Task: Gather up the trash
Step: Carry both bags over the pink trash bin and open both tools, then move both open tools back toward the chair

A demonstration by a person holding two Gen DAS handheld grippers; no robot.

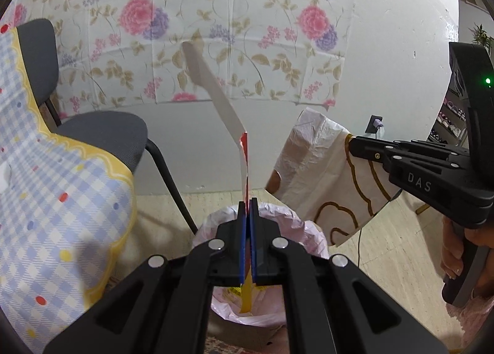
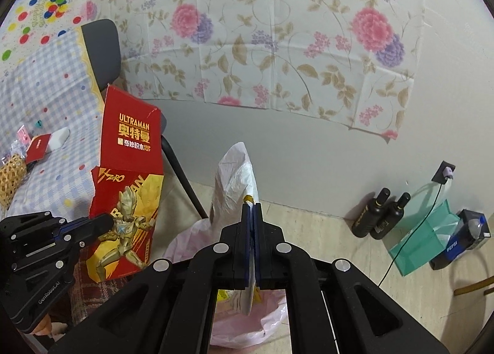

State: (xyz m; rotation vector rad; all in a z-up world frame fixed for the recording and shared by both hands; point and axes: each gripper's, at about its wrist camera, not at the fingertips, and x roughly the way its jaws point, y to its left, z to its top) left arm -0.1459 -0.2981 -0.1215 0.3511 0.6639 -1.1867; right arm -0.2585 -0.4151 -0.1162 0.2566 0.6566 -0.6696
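Observation:
A flattened red Ultraman cardboard box (image 2: 132, 144) hangs upright with my left gripper (image 1: 247, 202) shut on its lower edge; in the left wrist view the box (image 1: 245, 153) shows edge-on. My right gripper (image 2: 252, 206) is shut on a crumpled white plastic bag (image 2: 234, 175) with a brown print, which in the left wrist view appears as the bag (image 1: 315, 162) at the tip of the right gripper (image 1: 352, 145). Both pieces hang over a bin with a pink liner (image 1: 278, 218), whose rim (image 2: 185, 239) lies just under the fingers. The left gripper (image 2: 105, 221) sits left of the bin.
A grey chair (image 1: 105, 131) stands left of the bin, beside a table with a checked cloth (image 1: 46, 199) bearing small items and a woven basket (image 2: 9, 178). Two dark bottles (image 2: 379, 215), a green bag (image 2: 426, 230), a Pepsi pack (image 2: 463, 239) and a cable line the wall at right.

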